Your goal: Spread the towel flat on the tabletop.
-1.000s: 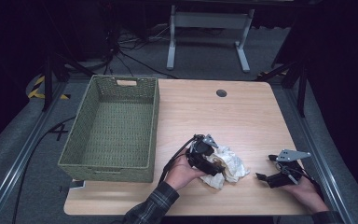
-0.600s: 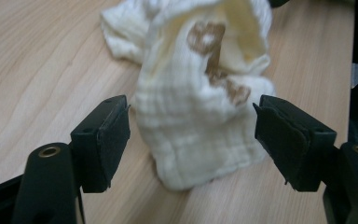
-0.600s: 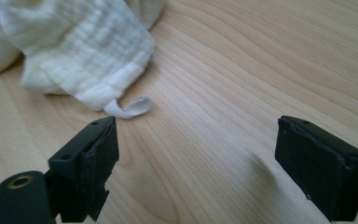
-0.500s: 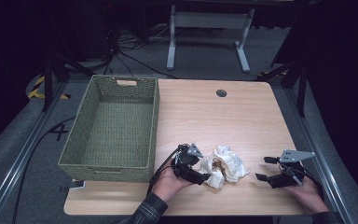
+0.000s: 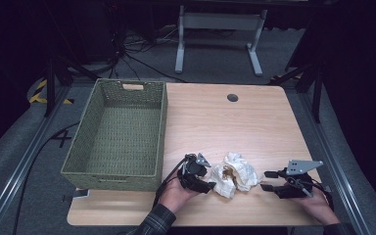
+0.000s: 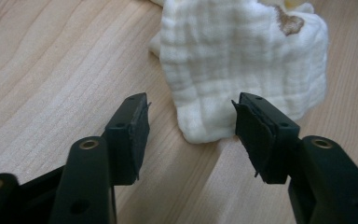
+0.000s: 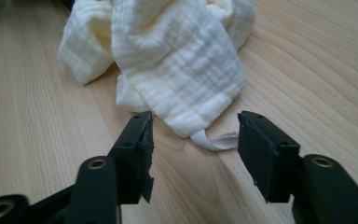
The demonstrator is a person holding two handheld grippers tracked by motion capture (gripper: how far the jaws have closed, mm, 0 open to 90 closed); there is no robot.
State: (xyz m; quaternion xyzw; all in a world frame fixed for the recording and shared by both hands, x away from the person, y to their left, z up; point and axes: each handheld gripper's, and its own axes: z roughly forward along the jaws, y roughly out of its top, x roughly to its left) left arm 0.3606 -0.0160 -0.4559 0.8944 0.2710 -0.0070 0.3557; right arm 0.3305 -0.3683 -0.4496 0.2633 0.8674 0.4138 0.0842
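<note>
Left tool (image 5: pixel 206 183) half open, just closing, a corner of the crumpled cream cloth (image 5: pixel 235 174) between the jaws but not yet pinched; right tool (image 5: pixel 270 180) likewise half open and just closing, clamping nothing, a cloth fold and its small white tape loop (image 7: pixel 214 140) lying just ahead of the pads. No readable writing anywhere, only a brown stain (image 6: pixel 289 22) on the cloth. Both hands low on the tabletop (image 5: pixel 210 117), one each side of the cloth, near the front edge, right of the green woven basket (image 5: pixel 117 132).
</note>
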